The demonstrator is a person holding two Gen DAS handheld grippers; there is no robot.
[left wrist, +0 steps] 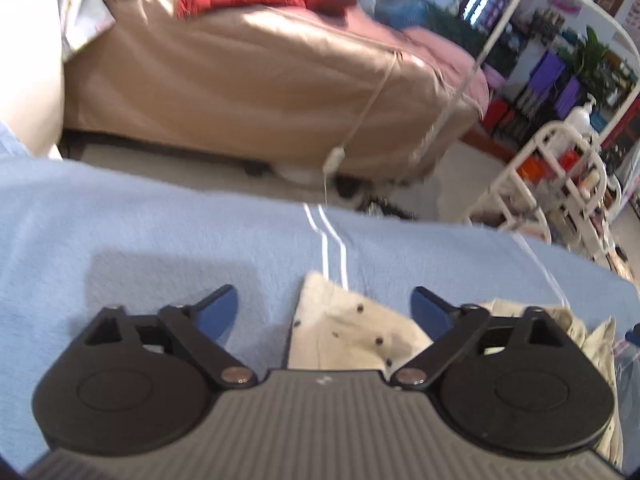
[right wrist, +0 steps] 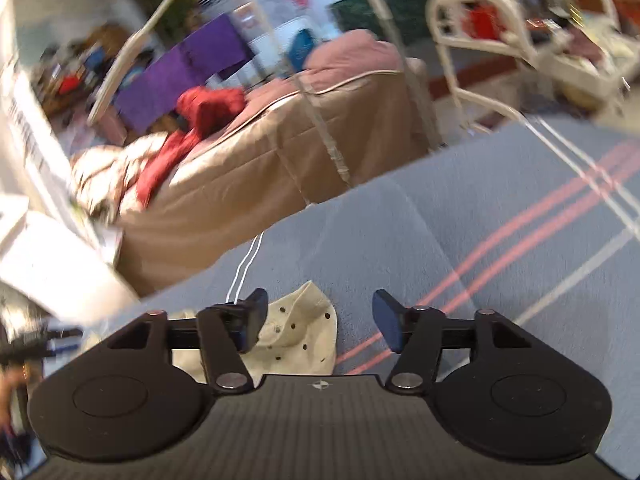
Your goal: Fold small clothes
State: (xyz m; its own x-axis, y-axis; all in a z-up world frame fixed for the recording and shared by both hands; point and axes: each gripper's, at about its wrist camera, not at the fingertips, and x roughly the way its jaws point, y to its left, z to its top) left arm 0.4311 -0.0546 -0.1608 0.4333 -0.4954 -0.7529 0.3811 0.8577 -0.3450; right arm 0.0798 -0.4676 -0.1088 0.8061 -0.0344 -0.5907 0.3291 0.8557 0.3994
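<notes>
Both grippers' fingers (left wrist: 224,312) spread wide, released, the dotted cream garment (left wrist: 348,336) lying between them on the blue blanket (left wrist: 140,240), ready for gripping

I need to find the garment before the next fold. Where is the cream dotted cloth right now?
The cream dotted cloth lies on the blue blanket, low in both wrist views, just ahead of the open left gripper.

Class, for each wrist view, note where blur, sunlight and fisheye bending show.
Left wrist view: background shelves smeared, sun patch on the tan bed cover, blue blanket edge bowed. Right wrist view: heavier motion blur, whole room tilted, glare blowing out the white object at left; dotted cream garment stays fairly sharp.
</notes>
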